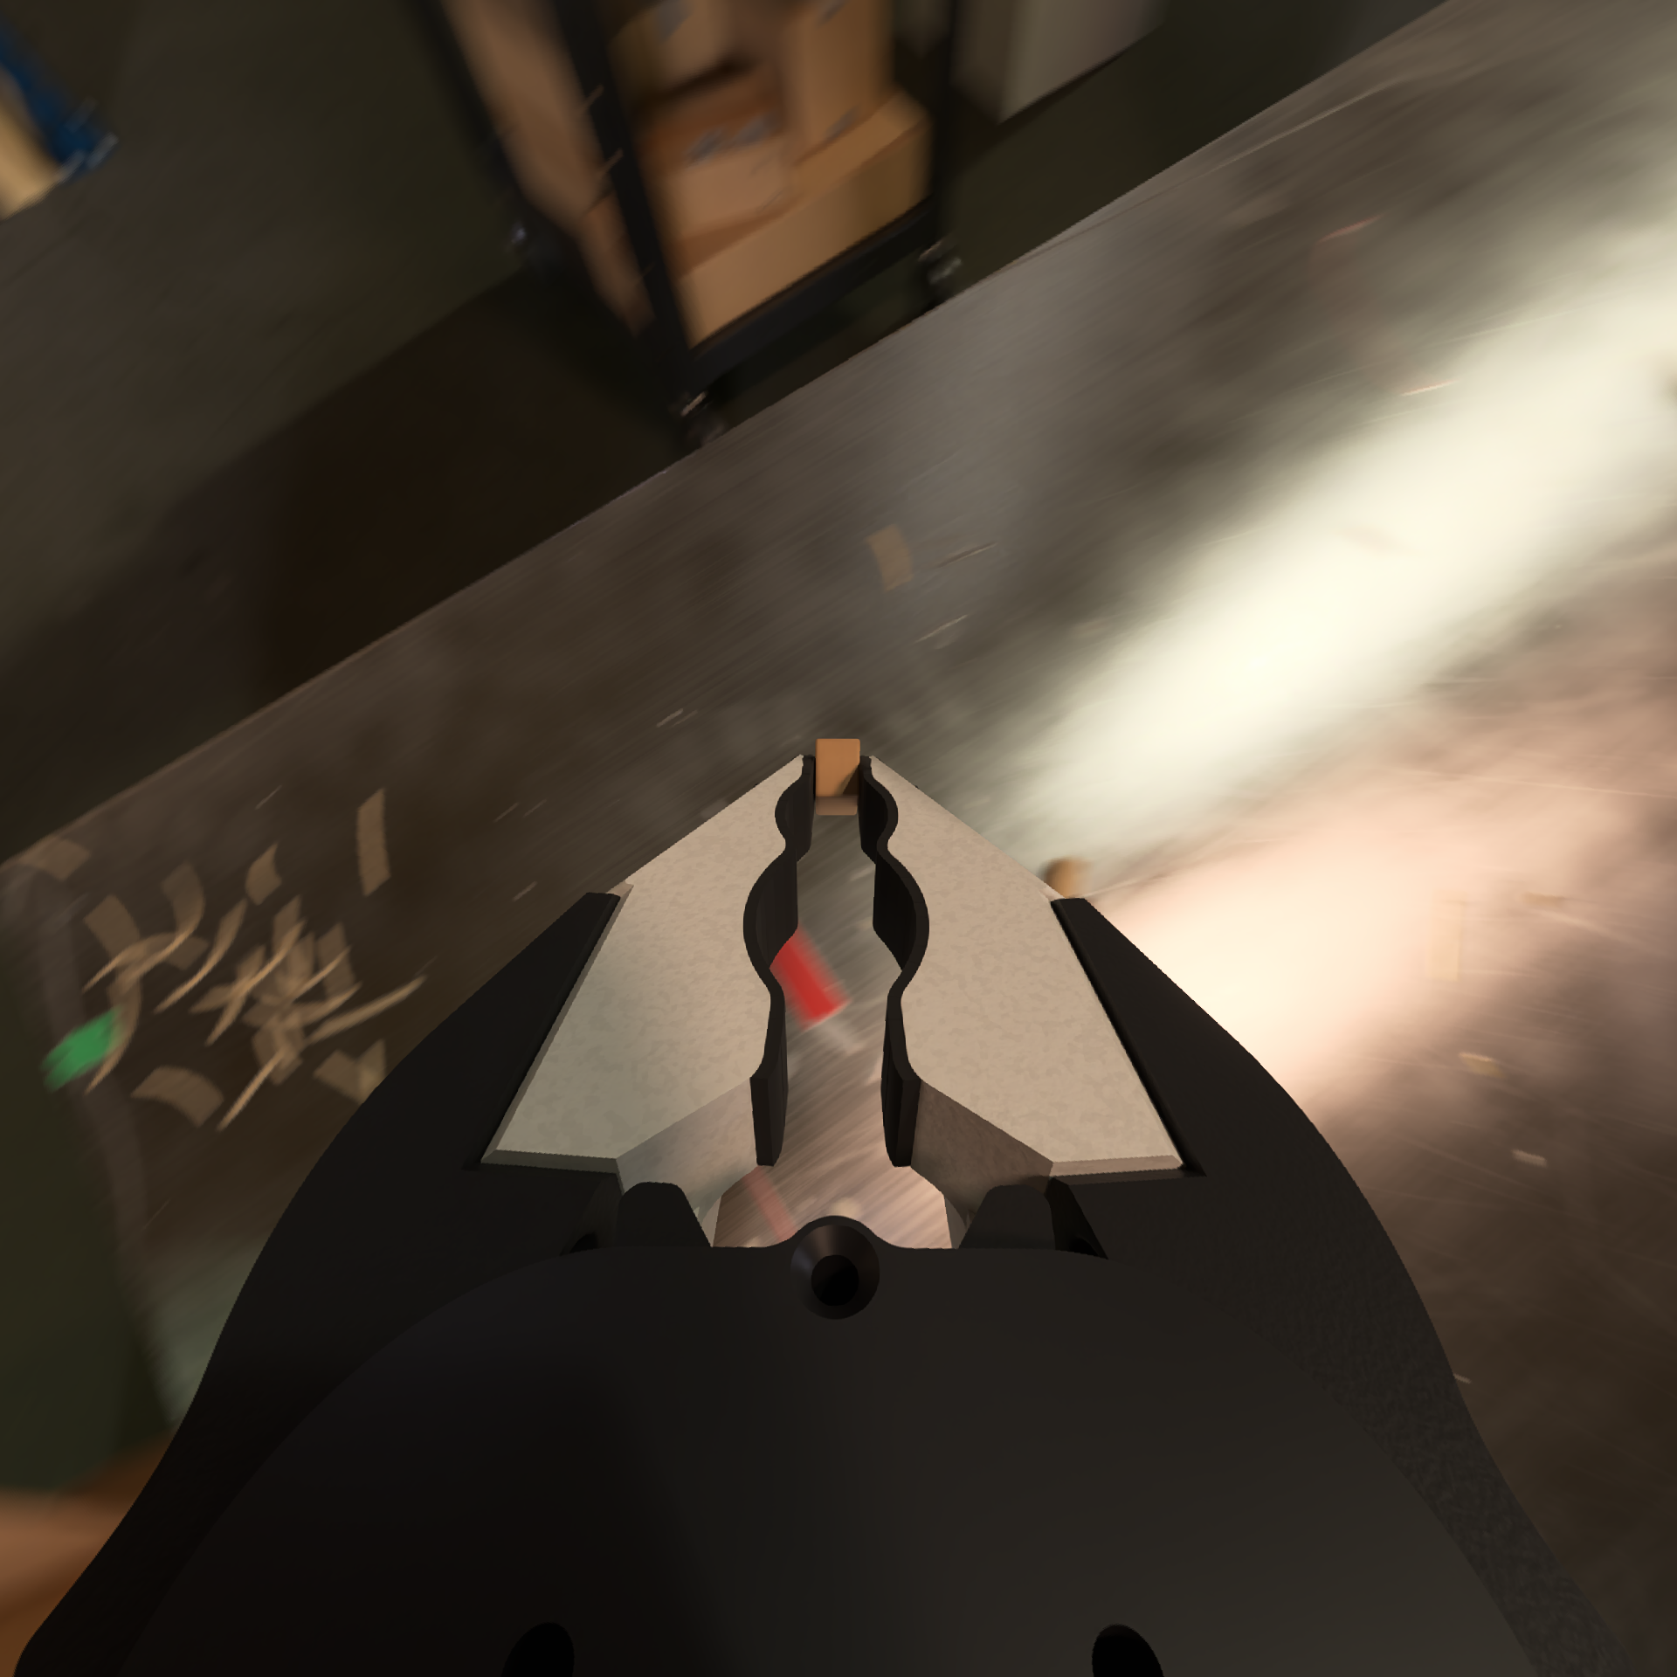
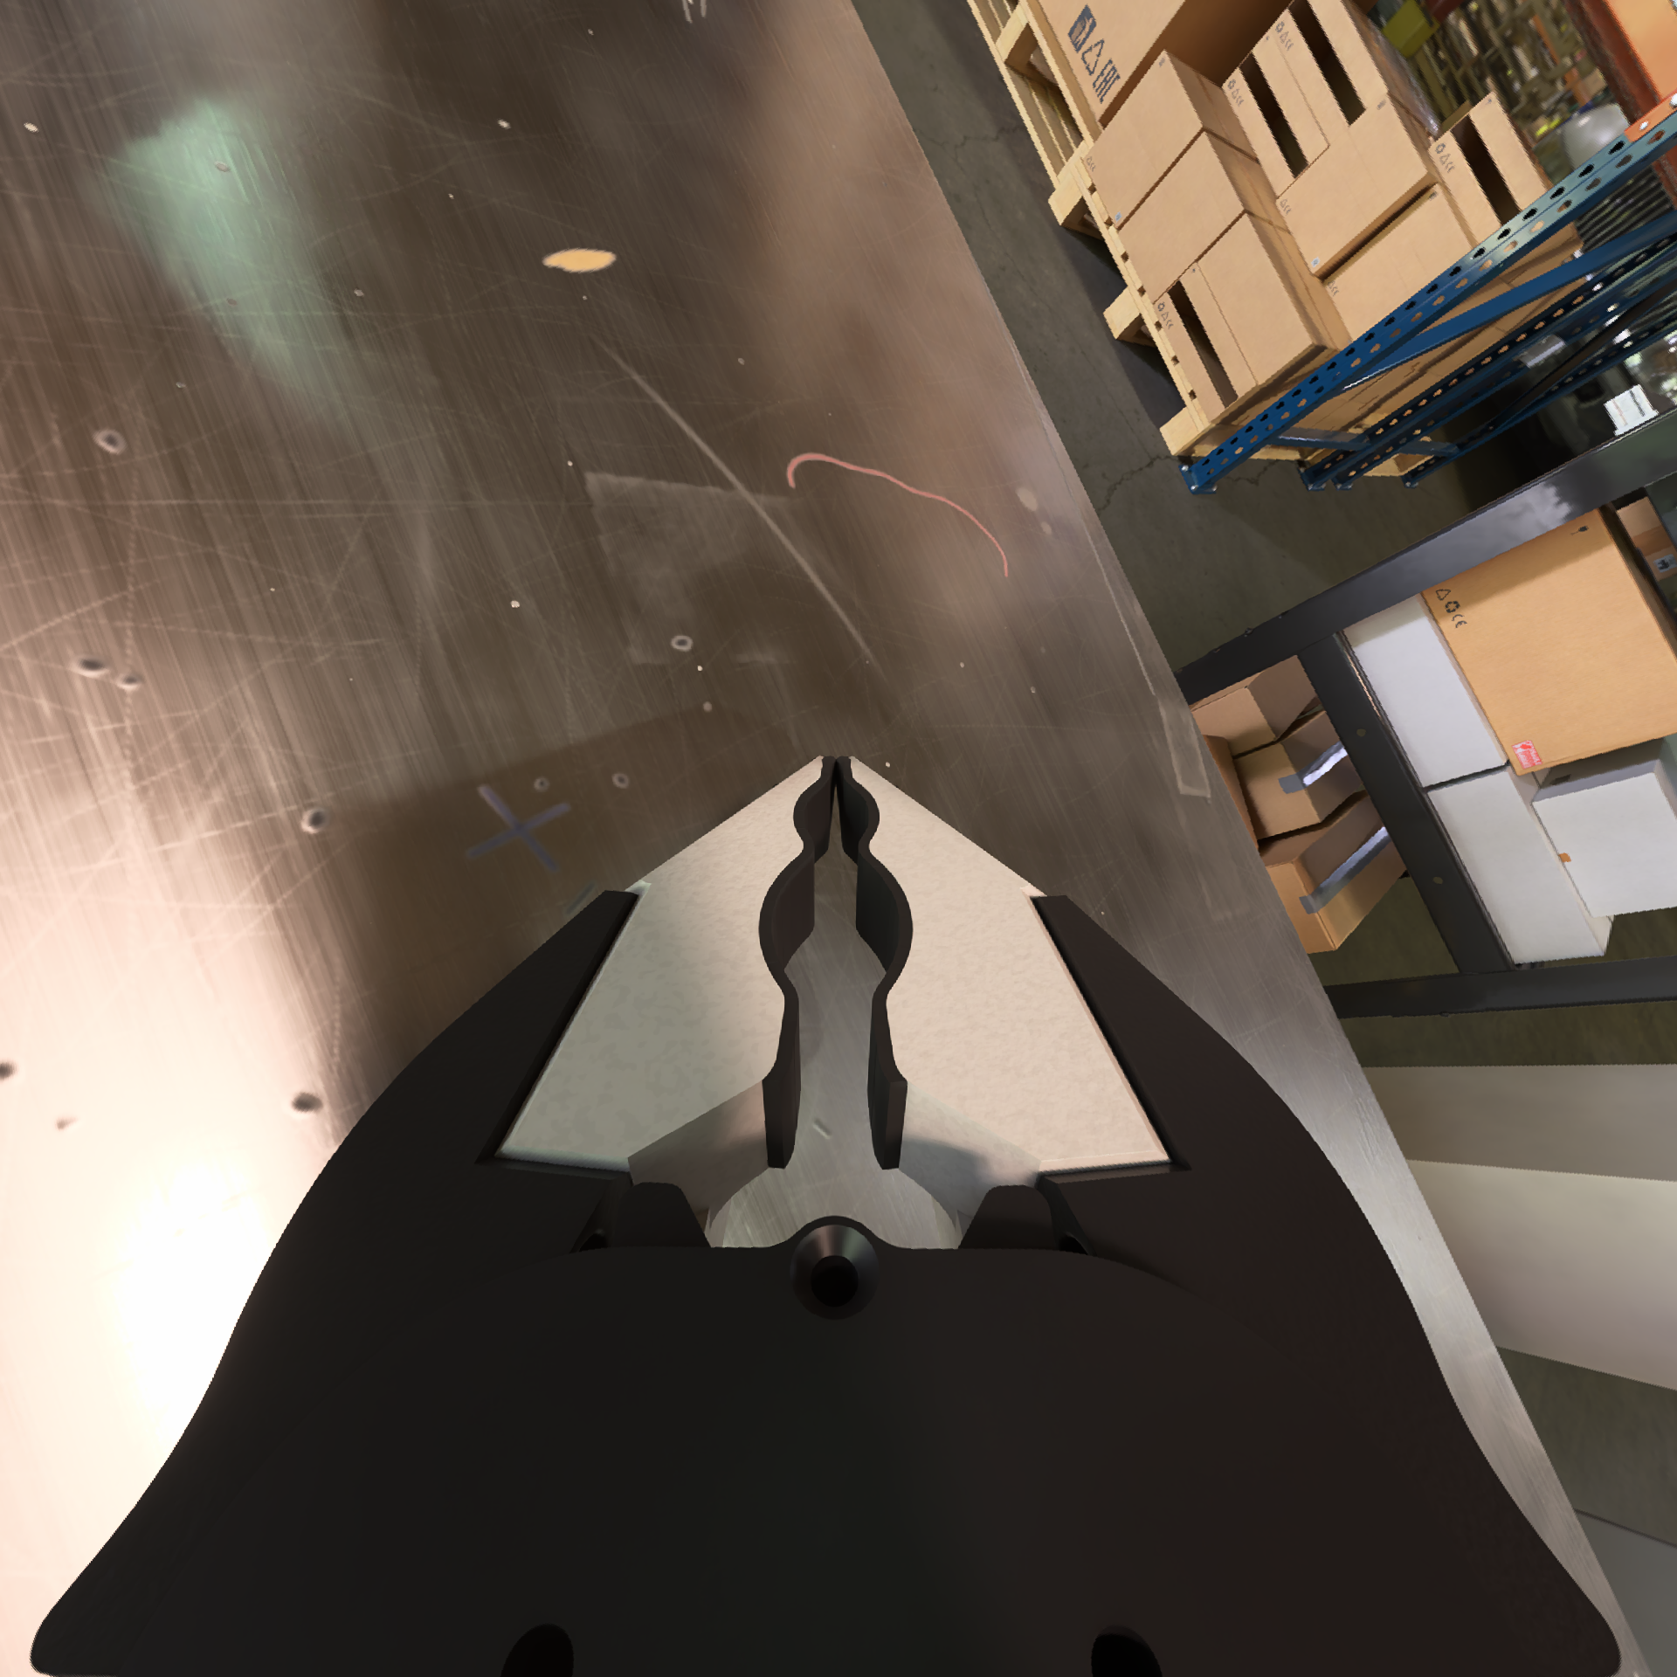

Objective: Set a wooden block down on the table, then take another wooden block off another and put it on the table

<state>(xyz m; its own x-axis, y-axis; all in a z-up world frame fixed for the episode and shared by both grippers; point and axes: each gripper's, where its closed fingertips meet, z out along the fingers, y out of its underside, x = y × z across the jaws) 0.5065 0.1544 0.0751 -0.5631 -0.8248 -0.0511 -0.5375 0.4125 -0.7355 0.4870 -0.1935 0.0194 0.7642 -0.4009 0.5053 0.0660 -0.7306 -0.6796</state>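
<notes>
In the left wrist view my left gripper [image 1: 837, 779] is shut on a small tan wooden block [image 1: 837, 767], pinched at the very fingertips and held above the scratched metal table [image 1: 1180, 563]. Another tan wooden piece [image 1: 1069, 877] peeks out just right of the right finger; most of it is hidden. The view is blurred. In the right wrist view my right gripper [image 2: 835, 771] is shut and empty, its fingertips together above the table [image 2: 454, 544]. No block shows in that view.
A red mark [image 1: 808, 985] shows on the table between my left fingers. Tan tape scraps [image 1: 236, 989] and a green patch [image 1: 82, 1057] lie at the left. The table edge [image 2: 1116, 581] runs at the right; cardboard boxes [image 2: 1270, 209] and a dark shelf frame [image 2: 1388, 817] stand beyond it.
</notes>
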